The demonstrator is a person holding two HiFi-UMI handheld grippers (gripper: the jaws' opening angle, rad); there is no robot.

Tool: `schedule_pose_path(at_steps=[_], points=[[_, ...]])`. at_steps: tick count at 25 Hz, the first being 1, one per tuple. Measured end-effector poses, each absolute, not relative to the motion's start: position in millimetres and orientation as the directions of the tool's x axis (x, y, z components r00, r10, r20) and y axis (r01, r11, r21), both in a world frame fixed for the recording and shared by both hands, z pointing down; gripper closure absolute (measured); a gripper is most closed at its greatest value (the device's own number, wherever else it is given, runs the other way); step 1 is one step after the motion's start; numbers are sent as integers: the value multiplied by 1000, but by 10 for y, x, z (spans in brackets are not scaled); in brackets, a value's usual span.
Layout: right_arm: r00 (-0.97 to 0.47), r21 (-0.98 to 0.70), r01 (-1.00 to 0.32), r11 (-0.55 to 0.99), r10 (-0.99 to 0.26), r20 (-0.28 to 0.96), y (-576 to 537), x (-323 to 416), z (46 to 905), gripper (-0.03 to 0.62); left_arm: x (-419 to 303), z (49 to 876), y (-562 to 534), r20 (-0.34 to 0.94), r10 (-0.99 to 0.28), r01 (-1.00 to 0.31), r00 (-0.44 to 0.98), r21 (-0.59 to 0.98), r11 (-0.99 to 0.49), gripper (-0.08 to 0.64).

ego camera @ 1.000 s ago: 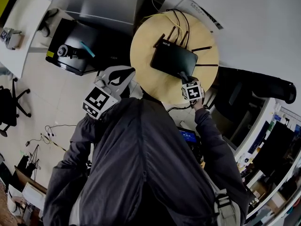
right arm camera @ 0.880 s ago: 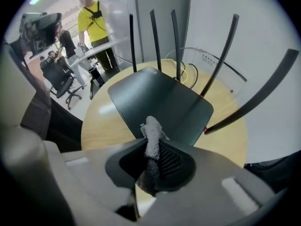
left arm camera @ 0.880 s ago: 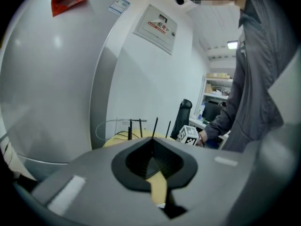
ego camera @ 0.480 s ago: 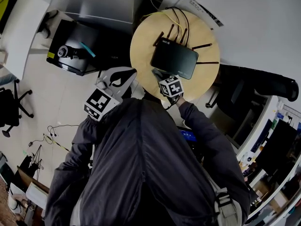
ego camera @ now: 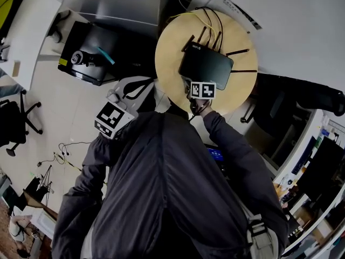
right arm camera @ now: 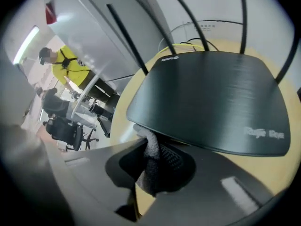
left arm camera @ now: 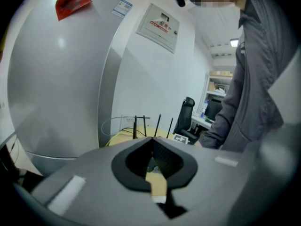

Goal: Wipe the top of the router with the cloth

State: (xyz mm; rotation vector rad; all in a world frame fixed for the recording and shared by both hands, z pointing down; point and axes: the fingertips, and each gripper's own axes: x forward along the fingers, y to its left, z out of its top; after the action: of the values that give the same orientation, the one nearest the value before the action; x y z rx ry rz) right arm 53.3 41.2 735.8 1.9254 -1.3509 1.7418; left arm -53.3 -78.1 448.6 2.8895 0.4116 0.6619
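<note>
The black router [ego camera: 206, 67] lies flat on a round wooden table [ego camera: 171, 47], its thin antennas [ego camera: 200, 35] pointing away from me. My right gripper [ego camera: 201, 83] sits at the router's near edge, toward its left end. In the right gripper view it is shut on a grey cloth [right arm camera: 151, 157], which touches the near-left rim of the router [right arm camera: 207, 98]. My left gripper [ego camera: 144, 85] hangs off the table's left side, close to my body. In the left gripper view its jaws [left arm camera: 153, 161] are shut with nothing in them.
Yellow and black cables [ego camera: 207, 19] run off the router's back. A black case with a device [ego camera: 89, 53] sits on the floor to the left. A grey cabinet [ego camera: 124, 4] stands behind, and a black chair [ego camera: 302, 99] is at the right. A person in yellow [right arm camera: 66, 67] stands far off.
My right gripper has slid left with the cloth along the router's near edge, from its right corner to near its left end, and now sits closer against it. The left gripper has barely moved.
</note>
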Motion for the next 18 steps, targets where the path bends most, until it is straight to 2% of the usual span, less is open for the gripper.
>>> schedule_pose_path(at_steps=[12,14,18], points=[[45,-314,-527,-790,-394,918,1918,1404,7399,560,-303,4443,-588,387,378,324,841,200,-925,569],[55,-309,-534,-787,-397,916,1943,1425,7412,560,-301,4459,-577,392,381,327,837,201,-924,569],[52,-277,-629,-727,-394,918,1873,1341,7355,560,-289,4475,-528,395,394,339,830,204,-918,569]])
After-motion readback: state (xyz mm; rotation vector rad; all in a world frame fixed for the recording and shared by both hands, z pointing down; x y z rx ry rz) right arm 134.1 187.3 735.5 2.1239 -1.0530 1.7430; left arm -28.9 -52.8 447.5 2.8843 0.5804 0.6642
